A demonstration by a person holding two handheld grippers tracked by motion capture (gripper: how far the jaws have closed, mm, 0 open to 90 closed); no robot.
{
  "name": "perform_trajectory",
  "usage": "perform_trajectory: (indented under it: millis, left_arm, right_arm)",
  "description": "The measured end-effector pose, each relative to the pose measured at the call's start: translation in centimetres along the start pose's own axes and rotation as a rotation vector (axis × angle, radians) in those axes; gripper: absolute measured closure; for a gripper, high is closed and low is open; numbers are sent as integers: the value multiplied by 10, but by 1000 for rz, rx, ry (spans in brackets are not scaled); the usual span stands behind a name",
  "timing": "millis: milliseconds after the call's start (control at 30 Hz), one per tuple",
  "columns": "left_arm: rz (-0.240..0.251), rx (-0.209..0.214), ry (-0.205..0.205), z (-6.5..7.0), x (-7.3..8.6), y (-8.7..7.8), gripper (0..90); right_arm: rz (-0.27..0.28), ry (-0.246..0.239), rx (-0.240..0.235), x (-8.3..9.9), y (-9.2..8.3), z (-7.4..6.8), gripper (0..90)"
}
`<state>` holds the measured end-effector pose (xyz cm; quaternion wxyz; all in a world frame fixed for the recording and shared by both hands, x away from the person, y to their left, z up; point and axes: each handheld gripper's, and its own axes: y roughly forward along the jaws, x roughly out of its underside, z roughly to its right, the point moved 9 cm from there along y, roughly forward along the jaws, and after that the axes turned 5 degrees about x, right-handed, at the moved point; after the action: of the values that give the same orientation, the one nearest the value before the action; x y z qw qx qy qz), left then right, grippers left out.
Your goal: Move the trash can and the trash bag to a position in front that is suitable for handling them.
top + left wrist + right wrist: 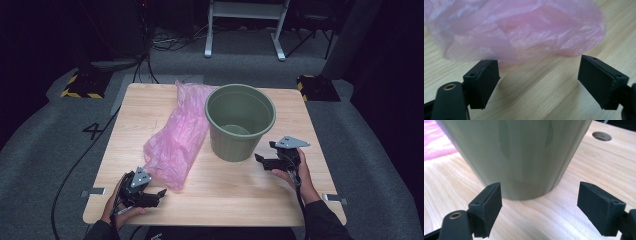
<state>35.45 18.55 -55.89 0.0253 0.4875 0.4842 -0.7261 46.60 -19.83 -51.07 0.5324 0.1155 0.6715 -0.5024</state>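
Note:
A crumpled pink plastic bag [175, 137] lies on the wooden table [225, 200], stretching from the back toward the front left. A green plastic bucket [240, 122] stands upright to its right, touching the bag's far part. My left gripper [159, 194] rests low at the front left, open, pointing at the bag's near end. In the left gripper view the bag [519, 27] lies just beyond the gripper [539, 82], with nothing between the jaws. My right gripper [260, 159] is open just right of the bucket's base; its own view has the bucket wall [519, 152] close ahead of the gripper [539, 207].
A round hole [601, 136] is cut in the tabletop beyond the bucket. Metal brackets [93, 192] stick out at the table's front corners. On the grey floor behind are cables [145, 70], yellow-black striped blocks [80, 87] and a white frame [245, 30].

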Motion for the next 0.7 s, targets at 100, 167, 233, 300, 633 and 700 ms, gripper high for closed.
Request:
perform_trajectory:
  millis: [100, 167, 233, 300, 633, 700]
  left_arm:
    - [39, -9, -4, 1, -8, -5, 164]
    - [58, -34, -19, 0, -13, -9, 160]
    - [70, -75, -32, -3, -20, -12, 175]
    - [93, -80, -27, -3, -27, -15, 183]
    - [111, -173, -40, -27, -25, -33, 173]
    - [132, -170, -67, -35, -23, -39, 158]
  right_arm:
    - [-23, 11, -7, 7, -4, 4, 199]
    - [-29, 5, 1, 13, -7, 7, 213]
    - [-43, 9, 0, 19, -8, 10, 212]
    - [-60, 3, 4, 25, -9, 13, 209]
    - [-125, -30, -2, 48, -13, 16, 205]
    - [-130, -34, -6, 50, -13, 16, 204]
